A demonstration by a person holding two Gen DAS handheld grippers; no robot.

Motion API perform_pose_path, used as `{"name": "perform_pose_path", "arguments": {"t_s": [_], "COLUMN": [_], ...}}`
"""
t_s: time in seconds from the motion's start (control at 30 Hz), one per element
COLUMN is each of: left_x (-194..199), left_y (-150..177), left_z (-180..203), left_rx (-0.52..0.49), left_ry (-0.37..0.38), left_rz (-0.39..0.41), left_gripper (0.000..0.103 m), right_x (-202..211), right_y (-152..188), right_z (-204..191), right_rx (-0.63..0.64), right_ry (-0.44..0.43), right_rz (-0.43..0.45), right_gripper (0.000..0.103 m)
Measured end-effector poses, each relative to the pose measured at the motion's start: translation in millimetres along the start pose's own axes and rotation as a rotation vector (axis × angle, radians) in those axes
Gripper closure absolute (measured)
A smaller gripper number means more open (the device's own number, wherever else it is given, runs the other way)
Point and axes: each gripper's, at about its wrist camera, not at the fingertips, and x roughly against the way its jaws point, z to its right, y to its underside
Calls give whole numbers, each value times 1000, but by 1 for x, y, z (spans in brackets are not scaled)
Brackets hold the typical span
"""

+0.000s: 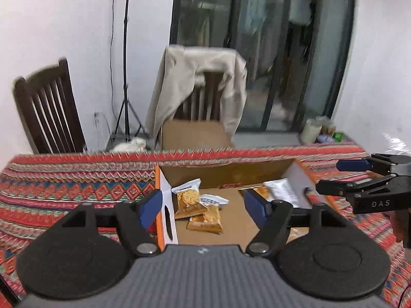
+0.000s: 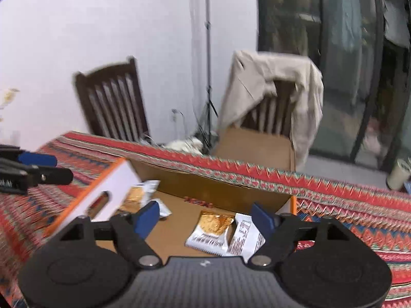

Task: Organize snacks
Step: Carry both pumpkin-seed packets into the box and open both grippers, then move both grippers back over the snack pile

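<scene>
Hand-held gripper, left (image 1: 203,202): jaws parted, nothing between the blue pads, poised above the near edge of an open cardboard box (image 1: 231,173). Hand-held gripper, right (image 2: 205,218): jaws likewise parted and empty, over the same box. Inside the box, snack packets (image 1: 191,204) lie loose on the floor, 2 toward its left wall, others (image 2: 226,233) toward its right. The box sits on a worktop covered by a red patterned cloth (image 1: 77,179). Beyond it stand 2 dark wooden chairs (image 1: 48,107), 1 draped with a beige garment (image 1: 190,82).
</scene>
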Motion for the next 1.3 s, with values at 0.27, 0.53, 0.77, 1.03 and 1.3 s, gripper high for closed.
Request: {"name": "perform_pose_path", "arguments": {"t_s": [0.27, 0.53, 0.77, 1.03, 1.3], "left_x": [149, 214, 229, 221, 203], "left_y": [73, 172, 244, 284, 288], "left_z": [24, 55, 72, 65, 68], "left_rx": [-24, 28, 51, 98, 87], "left_ry": [16, -25, -59, -83, -69], "left_rz": [198, 253, 176, 73, 36], "left_gripper": [14, 7, 5, 5, 5], "right_x": [141, 246, 278, 275, 258], "right_y": [57, 144, 221, 292, 303], "right_z": [-20, -47, -73, -99, -112], "right_rx": [61, 46, 45, 47, 77], "right_ry": [-19, -20, 10, 30, 17], "right_rz": [172, 296, 258, 154, 114], "right_gripper": [13, 3, 2, 2, 2]}}
